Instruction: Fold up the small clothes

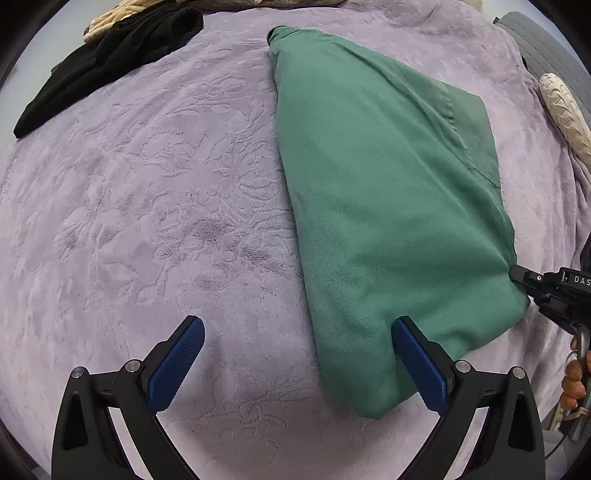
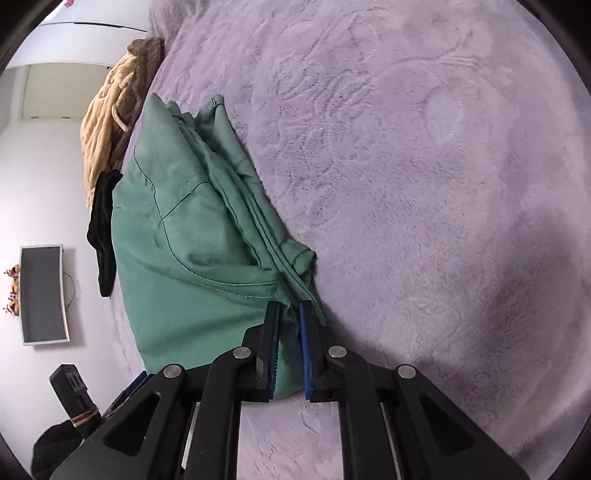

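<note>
A green garment [image 1: 384, 206] lies folded lengthwise on the lilac blanket [image 1: 147, 184]. My left gripper [image 1: 295, 326] is open and empty, hovering over the garment's near left edge; its right finger is above the cloth. My right gripper [image 2: 290, 310] is shut on the garment's waistband edge [image 2: 291, 280]. It also shows in the left wrist view [image 1: 524, 278], at the garment's near right corner. The green garment [image 2: 192, 236] shows seams and a pocket in the right wrist view.
A black garment [image 1: 103, 62] and a beige knit [image 1: 110, 14] lie at the far left of the bed. Another beige knit [image 1: 565, 114] lies at the right edge. In the right wrist view a monitor [image 2: 42, 295] hangs on the wall.
</note>
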Available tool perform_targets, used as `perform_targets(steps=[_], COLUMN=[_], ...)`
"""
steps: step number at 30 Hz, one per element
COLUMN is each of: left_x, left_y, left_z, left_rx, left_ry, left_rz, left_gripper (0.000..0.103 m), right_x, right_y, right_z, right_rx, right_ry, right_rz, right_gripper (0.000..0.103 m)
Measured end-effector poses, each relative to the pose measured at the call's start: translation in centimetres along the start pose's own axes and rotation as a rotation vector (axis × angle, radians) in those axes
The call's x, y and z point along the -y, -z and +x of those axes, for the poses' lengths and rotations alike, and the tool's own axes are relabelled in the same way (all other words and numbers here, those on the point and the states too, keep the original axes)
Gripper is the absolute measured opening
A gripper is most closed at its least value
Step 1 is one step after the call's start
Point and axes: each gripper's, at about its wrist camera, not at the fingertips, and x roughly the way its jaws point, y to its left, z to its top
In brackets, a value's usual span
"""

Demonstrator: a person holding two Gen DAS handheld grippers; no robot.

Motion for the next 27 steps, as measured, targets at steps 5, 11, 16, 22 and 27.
perform_targets(steps=[5, 11, 16, 22, 27], left_x=[0.3, 0.4, 0.3, 0.2, -0.7], left_y=[0.0, -0.2, -0.4, -0.7, -1.5], left_z=[-0.3, -0.7, -0.8, -0.6, -0.8], left_rx=[-0.002, -0.003, -0.004, -0.005, 0.014], left_ry=[-0.018, -0.029, -0.03, -0.025, -0.005], left_rz=[0.007, 0.005, 0.005, 0.005, -0.018], left_gripper=[0.102, 0.102, 0.102, 0.102, 0.102], right_x=[0.6, -0.8, -2.9, -4.6, -5.0], right_y=[0.6, 0.1, -0.9, -1.5, -2.4], right_z=[-1.5, -4.9, -5.0, -3.5, -2.8], right_rx=[-0.013, 0.036, 0.044, 0.02, 0.001], right_ry=[0.035, 0.068, 0.06, 0.062, 0.072], right_rz=[0.007, -0.083, -0.146, -0.203, -0.232], right_gripper=[0.011, 0.016, 0.054, 0.057, 0.065])
